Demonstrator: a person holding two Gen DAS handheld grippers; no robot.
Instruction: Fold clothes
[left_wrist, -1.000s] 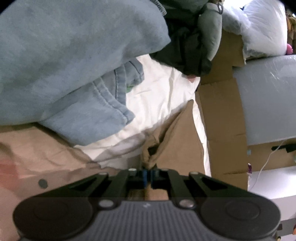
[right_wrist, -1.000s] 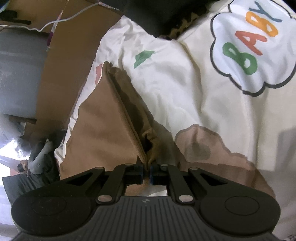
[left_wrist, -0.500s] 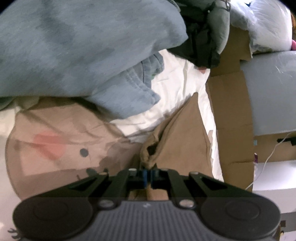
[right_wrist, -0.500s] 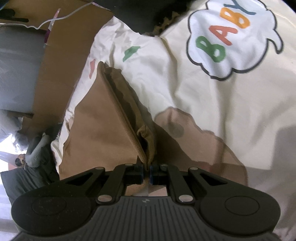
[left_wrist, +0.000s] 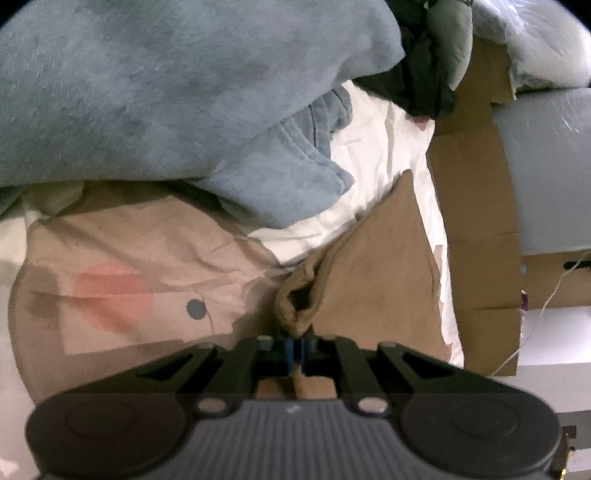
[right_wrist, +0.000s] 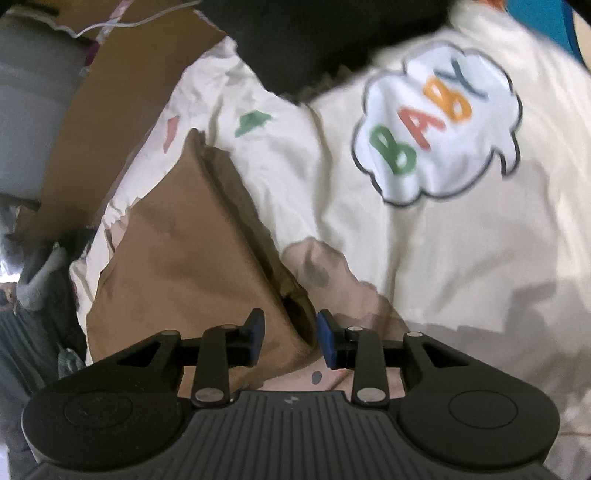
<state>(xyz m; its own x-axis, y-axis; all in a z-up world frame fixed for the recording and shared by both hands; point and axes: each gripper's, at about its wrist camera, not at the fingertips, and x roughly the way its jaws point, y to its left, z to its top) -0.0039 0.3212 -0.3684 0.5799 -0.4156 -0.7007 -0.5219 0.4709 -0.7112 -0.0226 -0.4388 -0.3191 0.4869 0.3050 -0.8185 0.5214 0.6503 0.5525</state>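
A brown garment lies folded on a cream bedsheet printed with cartoon shapes. My left gripper is shut on the garment's bunched corner, which puffs up just ahead of the blue pads. In the right wrist view the same brown garment spreads to the left. My right gripper hovers above its folded edge with the jaws opening. Cloth lies below the gap and the blue pads do not press on it.
A heap of blue-grey fleece clothing covers the upper left. Dark clothes lie behind it. Cardboard and a grey padded edge run along the bed's side. A "BABY" cloud print marks the sheet.
My right gripper has let go of the brown garment's edge and lifted. The left gripper, holding its corner, has drawn back, so more of the sheet's pink and tan print shows.
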